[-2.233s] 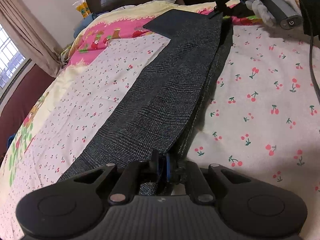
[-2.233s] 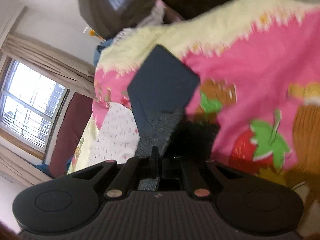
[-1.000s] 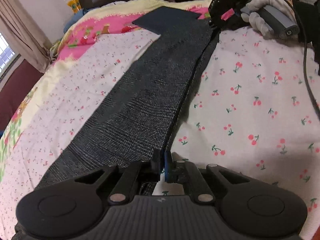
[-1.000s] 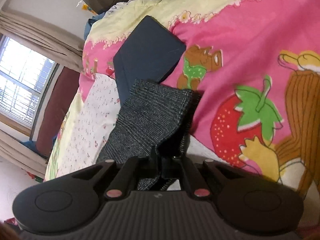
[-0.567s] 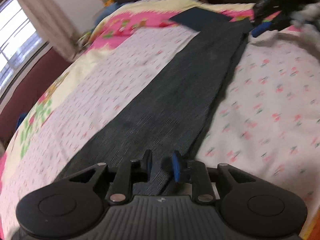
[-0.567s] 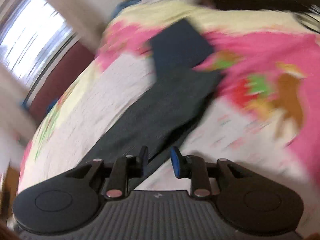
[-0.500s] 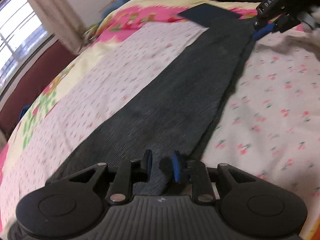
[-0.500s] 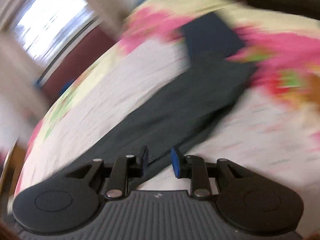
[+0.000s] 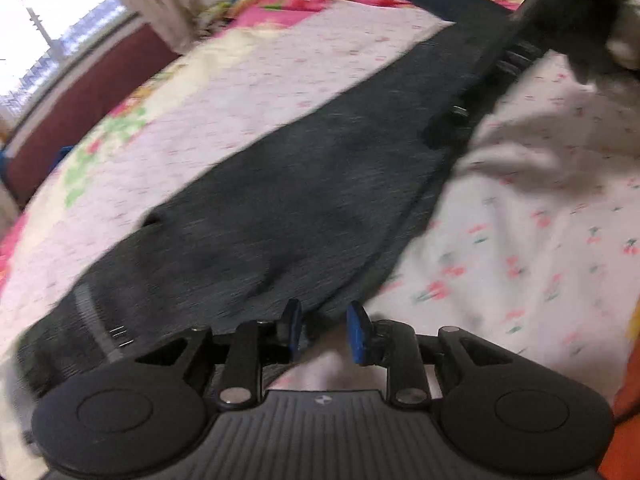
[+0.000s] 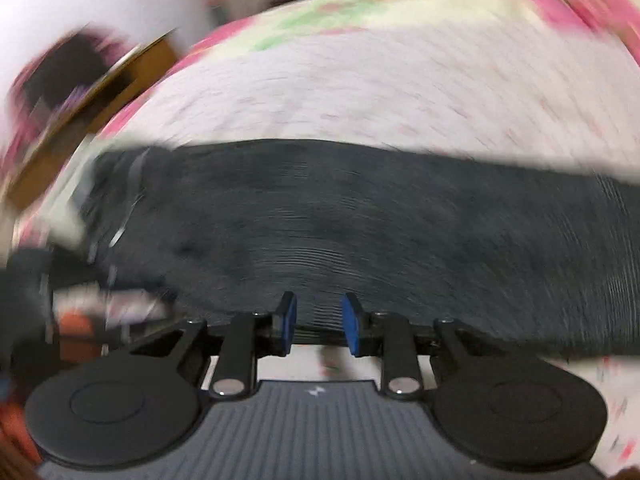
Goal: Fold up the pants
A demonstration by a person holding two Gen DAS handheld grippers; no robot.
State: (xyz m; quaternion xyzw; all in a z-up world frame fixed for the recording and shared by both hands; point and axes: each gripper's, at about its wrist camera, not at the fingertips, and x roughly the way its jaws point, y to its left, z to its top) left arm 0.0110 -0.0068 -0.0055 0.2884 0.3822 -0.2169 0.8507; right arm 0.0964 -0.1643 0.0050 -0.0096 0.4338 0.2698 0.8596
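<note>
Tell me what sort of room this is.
Most likely a bedroom: the pants lie on a bed with a cherry-print sheet, and a curtained window is beside it.

The left gripper [image 9: 324, 330] pointed steeply downward, its jaws opening with nothing between them. The right gripper [image 10: 318, 322] also tilted downward, jaws parted and empty; it showed blurred at two o'clock in the left view.

Dark grey pants [image 9: 304, 184], white cherry-print bedsheet [image 9: 540, 216], pink border
</note>
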